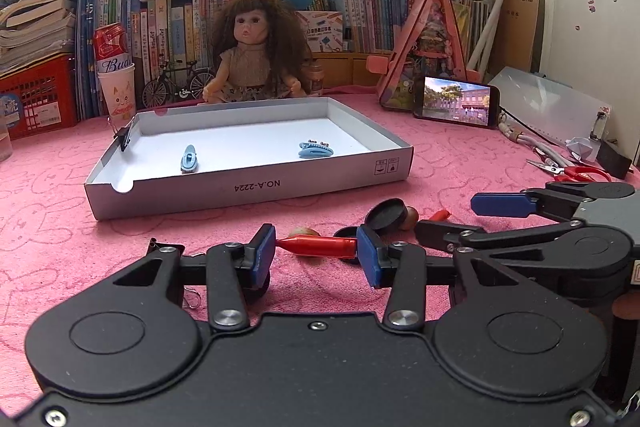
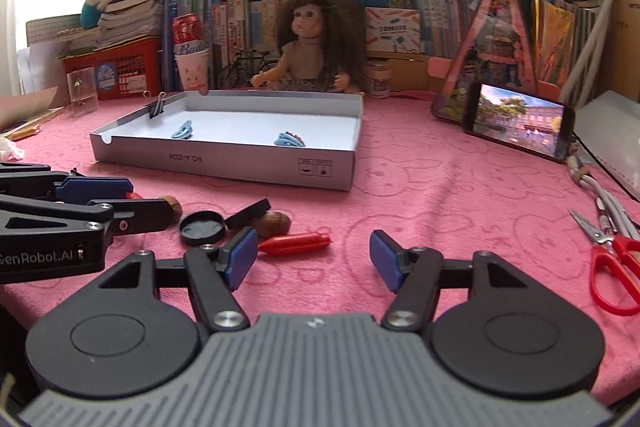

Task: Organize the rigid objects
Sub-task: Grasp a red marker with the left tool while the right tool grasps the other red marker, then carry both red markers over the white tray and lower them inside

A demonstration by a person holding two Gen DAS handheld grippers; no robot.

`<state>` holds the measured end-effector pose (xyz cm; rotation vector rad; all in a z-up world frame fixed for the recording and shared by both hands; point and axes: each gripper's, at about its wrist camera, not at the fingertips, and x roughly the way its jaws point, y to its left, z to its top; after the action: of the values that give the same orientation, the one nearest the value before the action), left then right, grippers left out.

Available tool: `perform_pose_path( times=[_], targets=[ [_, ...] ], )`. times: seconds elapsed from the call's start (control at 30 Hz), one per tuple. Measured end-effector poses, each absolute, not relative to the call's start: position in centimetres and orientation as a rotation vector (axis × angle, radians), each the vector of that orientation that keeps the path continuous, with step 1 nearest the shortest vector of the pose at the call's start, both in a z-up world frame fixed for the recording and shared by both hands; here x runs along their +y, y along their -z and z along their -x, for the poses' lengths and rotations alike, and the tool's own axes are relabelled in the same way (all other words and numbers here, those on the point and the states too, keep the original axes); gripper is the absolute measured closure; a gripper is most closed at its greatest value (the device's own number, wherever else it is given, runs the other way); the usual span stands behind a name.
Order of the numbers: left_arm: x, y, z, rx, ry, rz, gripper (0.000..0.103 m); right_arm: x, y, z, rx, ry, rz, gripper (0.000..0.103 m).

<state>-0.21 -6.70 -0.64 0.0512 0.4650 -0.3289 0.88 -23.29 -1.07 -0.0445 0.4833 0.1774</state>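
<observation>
The left gripper point(image 1: 316, 247) fingers clamp a red peg point(image 1: 318, 245) endwise above the worktop point(image 1: 460, 163), right gripper point(image 2: 314, 253) fingers open; the tapered tip risks slipping before reaching the far tray point(image 1: 248, 195).

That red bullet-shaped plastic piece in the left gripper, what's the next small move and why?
Probably lift the red bullet-shaped plastic piece and carry it toward the shallow white cardboard box. The left gripper has it pinched end to end between its blue pads, and the box just beyond already holds two blue hair clips. The right gripper stands open and empty.
</observation>
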Motion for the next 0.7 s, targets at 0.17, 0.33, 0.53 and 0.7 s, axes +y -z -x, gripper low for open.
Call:
perform_pose_path(
  times=[0.17,0.33,0.53,0.7],
  targets=[
    [-6.6,0.5,0.2,0.463,0.322,-0.046,0.061,-22.8,1.4,-1.8,0.501,-0.187,0.075,0.025],
    [-6.4,0.3,0.1,0.461,0.315,-0.036,0.061,-22.4,1.4,-1.8,0.509,-0.212,0.087,0.053],
    [-5.9,-0.3,-0.1,0.451,0.292,-0.003,0.061,-22.2,0.5,-1.3,0.474,-0.187,0.081,0.053],
    [-5.5,-1.3,-0.4,0.428,0.278,0.011,0.061,-22.4,-0.8,-1.4,0.444,-0.158,0.066,0.053]
  ],
)
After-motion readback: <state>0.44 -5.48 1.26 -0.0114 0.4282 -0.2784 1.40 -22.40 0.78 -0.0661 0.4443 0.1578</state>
